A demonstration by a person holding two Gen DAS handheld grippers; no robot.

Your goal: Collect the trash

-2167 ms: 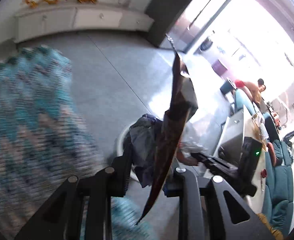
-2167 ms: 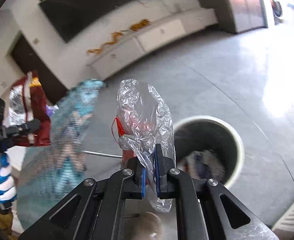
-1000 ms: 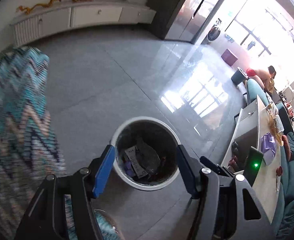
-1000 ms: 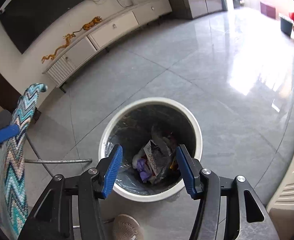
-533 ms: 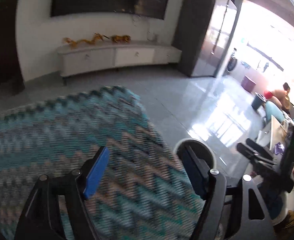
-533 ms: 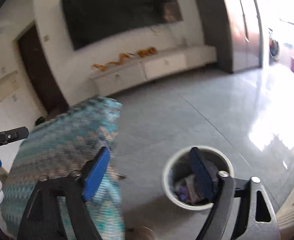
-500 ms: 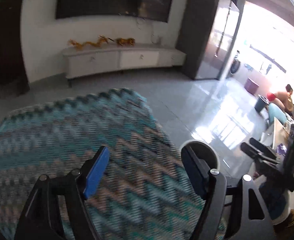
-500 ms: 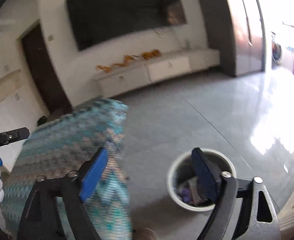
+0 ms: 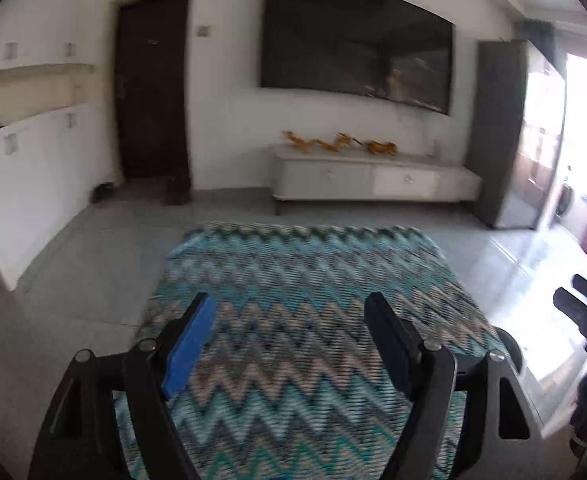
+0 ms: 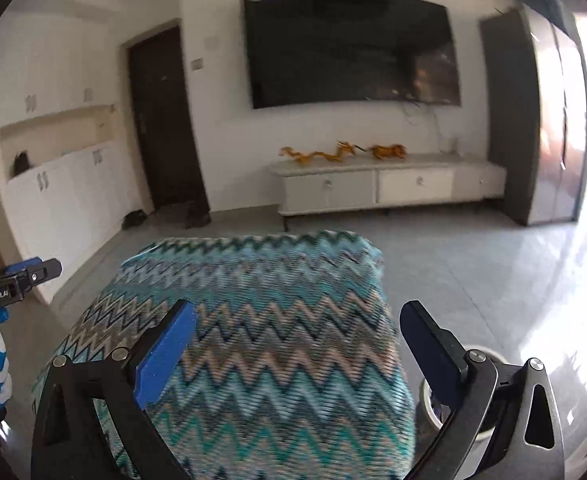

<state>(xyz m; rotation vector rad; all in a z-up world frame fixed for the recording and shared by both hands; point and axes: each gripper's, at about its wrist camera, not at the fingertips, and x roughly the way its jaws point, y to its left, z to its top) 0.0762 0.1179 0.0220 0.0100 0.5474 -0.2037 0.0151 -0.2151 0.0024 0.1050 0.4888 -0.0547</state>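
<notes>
Both grippers are hanging empty over the zigzag cloth, the bin sitting low to the right.

The left gripper (image 9: 289, 344) is standing open and the right gripper (image 10: 297, 354) wider still, both having just been opening with nothing between the pads. No loose trash is showing on the zigzag cloth (image 10: 253, 320); any wrappers are likely light, crinkly and slippery, best pinched at an edge. The white bin (image 10: 427, 400) is peeking out beside the cloth on glossy grey floor (image 10: 473, 264), a TV (image 10: 353, 48) hanging beyond.
</notes>
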